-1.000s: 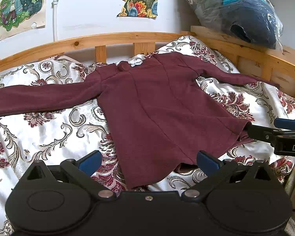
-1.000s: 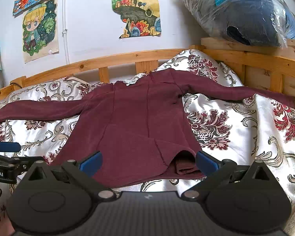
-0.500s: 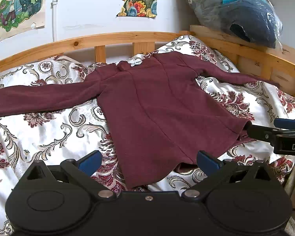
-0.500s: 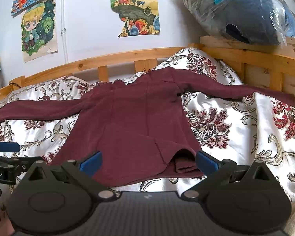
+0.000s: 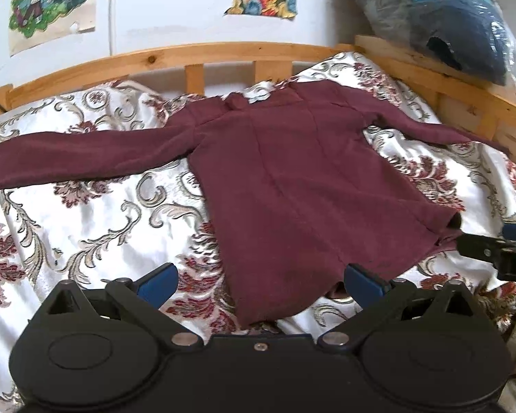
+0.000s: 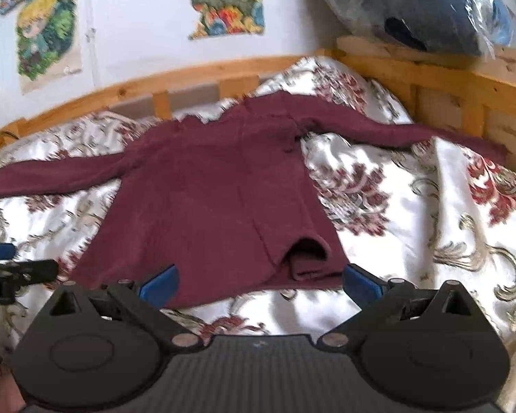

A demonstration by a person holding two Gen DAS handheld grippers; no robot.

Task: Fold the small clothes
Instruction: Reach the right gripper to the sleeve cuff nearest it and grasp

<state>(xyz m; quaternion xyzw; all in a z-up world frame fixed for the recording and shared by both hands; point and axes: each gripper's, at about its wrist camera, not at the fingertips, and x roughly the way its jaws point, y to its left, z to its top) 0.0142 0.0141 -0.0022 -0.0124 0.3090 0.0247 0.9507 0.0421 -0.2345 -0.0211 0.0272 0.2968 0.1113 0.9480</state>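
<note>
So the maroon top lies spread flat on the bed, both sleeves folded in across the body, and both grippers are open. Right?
Not quite. The top's sleeves are not folded in: both stretch straight out to the sides, as the left wrist view shows. It does lie flat on the bed, and the left gripper and right gripper are open.

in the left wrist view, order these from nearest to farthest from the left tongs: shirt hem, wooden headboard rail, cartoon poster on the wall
From the left tongs:
1. Shirt hem, right between the tips.
2. Wooden headboard rail, beyond the collar, at the bed's far edge.
3. Cartoon poster, upper left on the wall above the rail.
</note>
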